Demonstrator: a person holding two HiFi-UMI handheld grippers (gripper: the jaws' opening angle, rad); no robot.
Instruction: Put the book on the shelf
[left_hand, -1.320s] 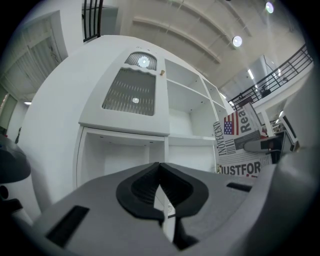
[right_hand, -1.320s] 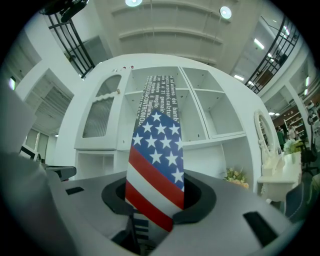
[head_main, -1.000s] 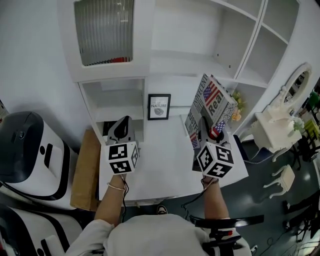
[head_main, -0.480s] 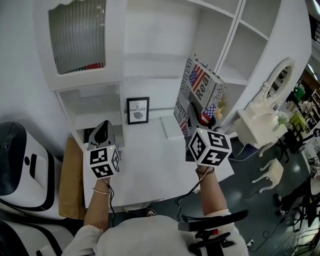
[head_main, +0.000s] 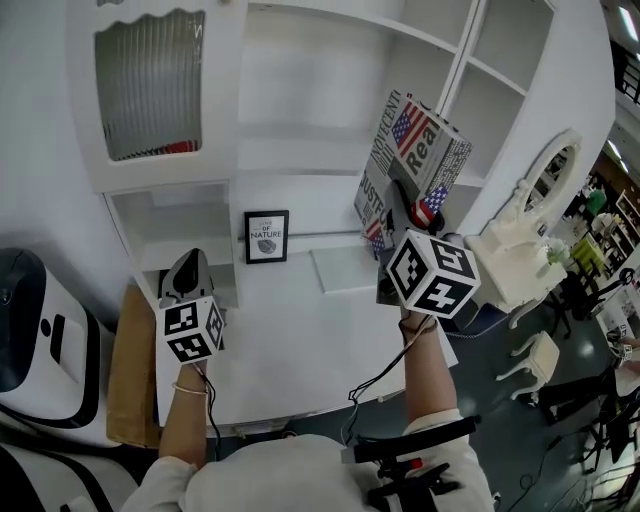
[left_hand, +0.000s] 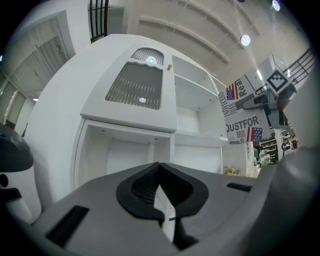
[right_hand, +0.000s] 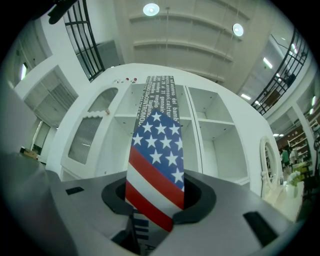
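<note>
Right gripper (head_main: 405, 208) pinches a flag-printed book (head_main: 418, 150), lettered "Real" and "JUSTFOR", aloft before the white shelf unit (head_main: 462, 60); left gripper (head_main: 185, 272), jaws pressed together, empty, near a framed "NATURE" print (head_main: 266, 236).

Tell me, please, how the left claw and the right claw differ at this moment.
The right claw is clamped on the flag-printed book; the left claw is closed on nothing. The right claw is held up before the white shelf, while the left claw sits lower, over the table. Both point toward the shelf.
</note>
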